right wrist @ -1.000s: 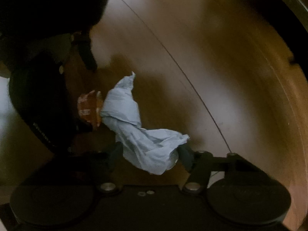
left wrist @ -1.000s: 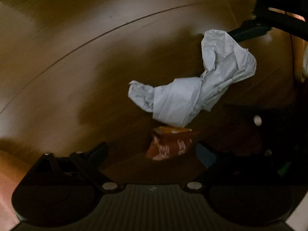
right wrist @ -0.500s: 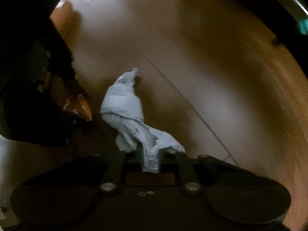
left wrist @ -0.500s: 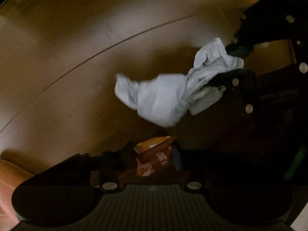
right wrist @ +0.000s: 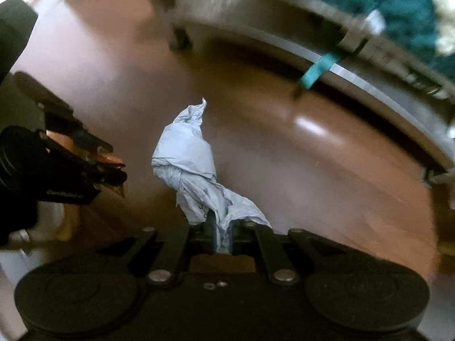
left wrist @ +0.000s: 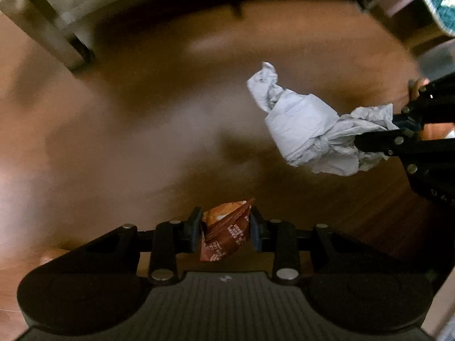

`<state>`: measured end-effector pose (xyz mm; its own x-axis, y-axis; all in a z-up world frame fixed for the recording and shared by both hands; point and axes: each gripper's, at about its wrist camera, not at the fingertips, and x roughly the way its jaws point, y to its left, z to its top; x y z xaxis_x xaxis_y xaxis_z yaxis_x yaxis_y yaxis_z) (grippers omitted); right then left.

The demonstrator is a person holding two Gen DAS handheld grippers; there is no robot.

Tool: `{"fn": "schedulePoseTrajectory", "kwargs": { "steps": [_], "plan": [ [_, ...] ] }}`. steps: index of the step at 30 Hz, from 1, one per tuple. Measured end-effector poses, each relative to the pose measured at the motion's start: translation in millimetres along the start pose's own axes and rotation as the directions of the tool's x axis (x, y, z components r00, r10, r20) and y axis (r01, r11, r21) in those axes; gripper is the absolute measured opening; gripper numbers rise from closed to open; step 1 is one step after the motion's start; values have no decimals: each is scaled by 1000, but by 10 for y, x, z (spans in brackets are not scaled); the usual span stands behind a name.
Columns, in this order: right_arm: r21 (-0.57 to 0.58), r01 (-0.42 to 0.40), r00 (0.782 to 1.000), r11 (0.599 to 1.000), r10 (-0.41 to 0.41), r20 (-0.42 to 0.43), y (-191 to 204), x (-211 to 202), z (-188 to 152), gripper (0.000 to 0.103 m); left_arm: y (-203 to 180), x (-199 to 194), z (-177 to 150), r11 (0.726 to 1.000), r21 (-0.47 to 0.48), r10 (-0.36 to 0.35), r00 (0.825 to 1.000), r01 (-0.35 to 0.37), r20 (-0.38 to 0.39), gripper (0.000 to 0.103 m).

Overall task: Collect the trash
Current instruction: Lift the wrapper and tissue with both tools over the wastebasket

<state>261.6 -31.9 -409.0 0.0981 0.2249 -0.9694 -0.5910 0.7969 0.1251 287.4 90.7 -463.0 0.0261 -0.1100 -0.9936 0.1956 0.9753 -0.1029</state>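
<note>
My left gripper (left wrist: 226,228) is shut on a crumpled orange-brown snack wrapper (left wrist: 224,233) and holds it above the brown wooden floor (left wrist: 142,142). My right gripper (right wrist: 222,237) is shut on a crumpled white paper (right wrist: 187,167), which sticks out forward past its fingers. The white paper (left wrist: 310,130) also shows at the right of the left wrist view, pinched by the right gripper (left wrist: 378,139). In the right wrist view the left gripper (right wrist: 113,176) is at the left, with the wrapper (right wrist: 108,160) showing only as a thin copper-coloured edge.
A low grey furniture frame with legs (left wrist: 57,39) runs along the far side of the floor. It also shows in the right wrist view (right wrist: 341,65), with a teal strap (right wrist: 315,71) on it and teal fabric (right wrist: 369,5) above. The background is motion-blurred.
Both grippers closed, the left on the wrapper and the right on the paper, and lifted them off the floor. The views have swung up so the furniture frame is now in sight.
</note>
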Motion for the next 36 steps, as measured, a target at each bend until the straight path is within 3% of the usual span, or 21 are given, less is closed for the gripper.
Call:
{"fn": "schedulePoseTrajectory", "kwargs": {
  "steps": [6,11,20,26,30,36],
  "plan": [
    [45,2,995,999,-7,97,30,-792,8,6,-160,-833,77,999,-9,33,992,-32,119,32],
    [70,11,983,998,-23,185,142,-1488,-17,6,-352,-1480,-38,998,-36,49,973,-43,224,33],
    [97,16,935,995,-49,351,237,-2624,-191,6,-659,-2472,-243,996,-31,85,908,-80,410,33],
    [114,47,890,992,-93,447,335,-3289,-293,6,-827,-3179,-419,994,-45,105,843,-96,527,33],
    [121,76,847,990,-128,516,368,-3705,-250,6,-889,-3592,-474,992,-68,124,785,-104,607,33],
    [121,109,770,987,-161,617,408,-4312,-63,6,-922,-4228,-444,989,-105,149,676,-105,722,33]
  ]
}}
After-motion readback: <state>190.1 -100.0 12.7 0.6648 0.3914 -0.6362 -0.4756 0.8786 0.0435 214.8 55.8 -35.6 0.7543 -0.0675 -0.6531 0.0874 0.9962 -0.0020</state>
